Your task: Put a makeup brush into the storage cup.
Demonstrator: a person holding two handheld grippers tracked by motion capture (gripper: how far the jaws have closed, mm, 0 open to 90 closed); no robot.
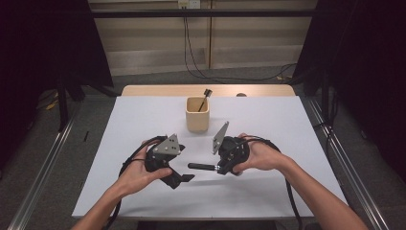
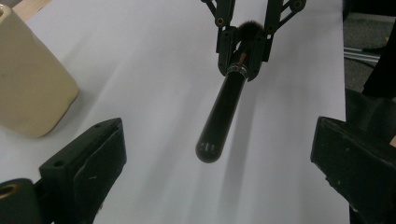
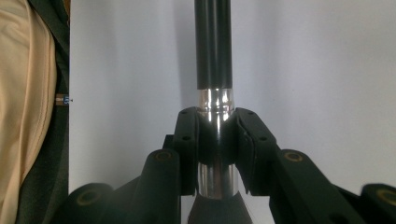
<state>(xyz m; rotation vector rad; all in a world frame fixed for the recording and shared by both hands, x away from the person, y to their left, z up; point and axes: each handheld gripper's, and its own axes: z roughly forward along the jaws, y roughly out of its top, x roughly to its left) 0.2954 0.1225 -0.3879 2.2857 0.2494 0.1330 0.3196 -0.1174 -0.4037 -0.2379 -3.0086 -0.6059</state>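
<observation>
Near the front edge of the desk, the left gripper (image 1: pixel 184 178) sits with jaws wide apart, nothing between them. The right gripper (image 1: pixel 219 168) is clamped on the shiny metal ferrule of the makeup brush (image 1: pixel 203 166), glossy black handle pointing at the left one. For a clean handoff I'd close the left jaws mid-handle, since it's round and slick. Further back toward the middle, the smooth cream holder (image 1: pixel 197 115) already has another brush (image 1: pixel 206 96).

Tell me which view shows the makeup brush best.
The left gripper view: the brush shows whole, from rounded handle end to bristles, held by the right gripper. The right gripper view gives a close look at ferrule and handle. The high view shows it small, pointing at the left gripper.
</observation>
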